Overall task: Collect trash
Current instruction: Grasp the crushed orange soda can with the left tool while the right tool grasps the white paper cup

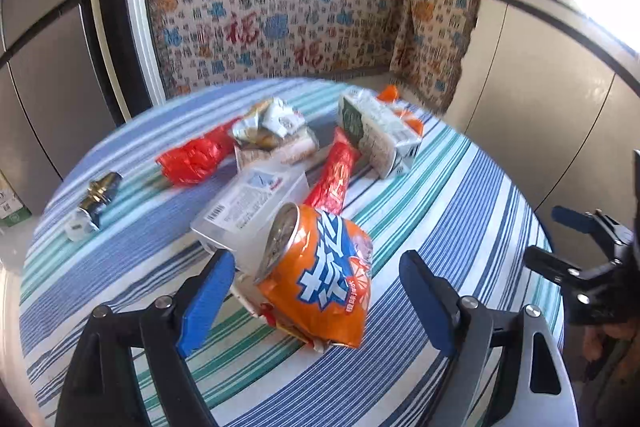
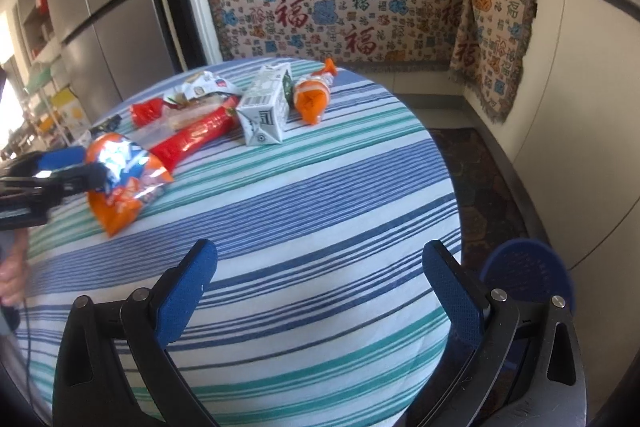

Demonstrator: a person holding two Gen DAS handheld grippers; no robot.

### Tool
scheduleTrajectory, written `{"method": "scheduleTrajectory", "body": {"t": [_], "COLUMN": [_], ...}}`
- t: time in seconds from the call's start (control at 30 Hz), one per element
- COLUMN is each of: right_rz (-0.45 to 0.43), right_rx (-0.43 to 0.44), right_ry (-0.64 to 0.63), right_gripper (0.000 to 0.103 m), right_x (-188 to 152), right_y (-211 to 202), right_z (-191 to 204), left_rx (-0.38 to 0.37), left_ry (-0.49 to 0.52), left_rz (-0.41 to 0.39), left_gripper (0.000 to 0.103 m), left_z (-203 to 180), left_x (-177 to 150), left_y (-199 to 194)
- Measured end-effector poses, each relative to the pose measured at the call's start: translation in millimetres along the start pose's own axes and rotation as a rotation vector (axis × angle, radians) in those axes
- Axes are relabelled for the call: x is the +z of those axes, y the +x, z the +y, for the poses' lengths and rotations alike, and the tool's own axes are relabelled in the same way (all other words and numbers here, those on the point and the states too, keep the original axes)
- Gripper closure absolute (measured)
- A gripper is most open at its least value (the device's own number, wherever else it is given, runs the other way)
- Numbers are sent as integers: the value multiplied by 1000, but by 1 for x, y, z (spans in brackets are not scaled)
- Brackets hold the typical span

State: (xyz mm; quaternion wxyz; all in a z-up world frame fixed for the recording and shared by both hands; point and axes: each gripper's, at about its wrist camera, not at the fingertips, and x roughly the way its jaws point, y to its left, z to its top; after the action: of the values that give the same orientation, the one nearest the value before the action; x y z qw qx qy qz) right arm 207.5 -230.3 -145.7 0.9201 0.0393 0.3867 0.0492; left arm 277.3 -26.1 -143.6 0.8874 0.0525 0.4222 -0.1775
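The left gripper (image 1: 316, 291) is spread wide around a crushed orange can (image 1: 320, 275), pads not seen pressing it; the can lies on the striped table (image 1: 460, 187) beside other wrappers. The right gripper (image 2: 320, 279) is held released, with nothing between its fingers, over bare cloth.

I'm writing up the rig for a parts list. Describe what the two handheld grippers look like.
Both look alike. The left gripper has two black angular fingers tipped with blue textured pads, joined by silver round pivot pins. The right gripper shows the same black fingers, blue pads and silver pins. A thin dark cable hangs by the hand that holds the left gripper. No sleeves show.
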Motion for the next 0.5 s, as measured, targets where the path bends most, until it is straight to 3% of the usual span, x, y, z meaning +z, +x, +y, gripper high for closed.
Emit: {"method": "scheduleTrajectory", "body": {"t": [0.07,0.1,0.13,0.33,0.5], "right_rz": [-13,-17,-21,-38,-20], "right_rx": [4,5,7,15,25], "right_ry": [4,7,11,41,55], "right_gripper": [1,1,1,1,1], "right_x": [-2,-2,-3,-2,-5], "right_y": [-4,-6,-7,-12,-9], "right_z": [-1,-2,-2,-10,-12], "left_rx": [0,-2,-9,3,-10], "left_ry": [-9,-15,-21,-53,-154], "left_rz": [42,59,78,38,-56], "left_gripper": [22,32,54,56,56], "left_z": [2,2,2,-4,9], "left_x": [2,2,1,-7,-11], "left_y": [10,13,15,2,-57]}}
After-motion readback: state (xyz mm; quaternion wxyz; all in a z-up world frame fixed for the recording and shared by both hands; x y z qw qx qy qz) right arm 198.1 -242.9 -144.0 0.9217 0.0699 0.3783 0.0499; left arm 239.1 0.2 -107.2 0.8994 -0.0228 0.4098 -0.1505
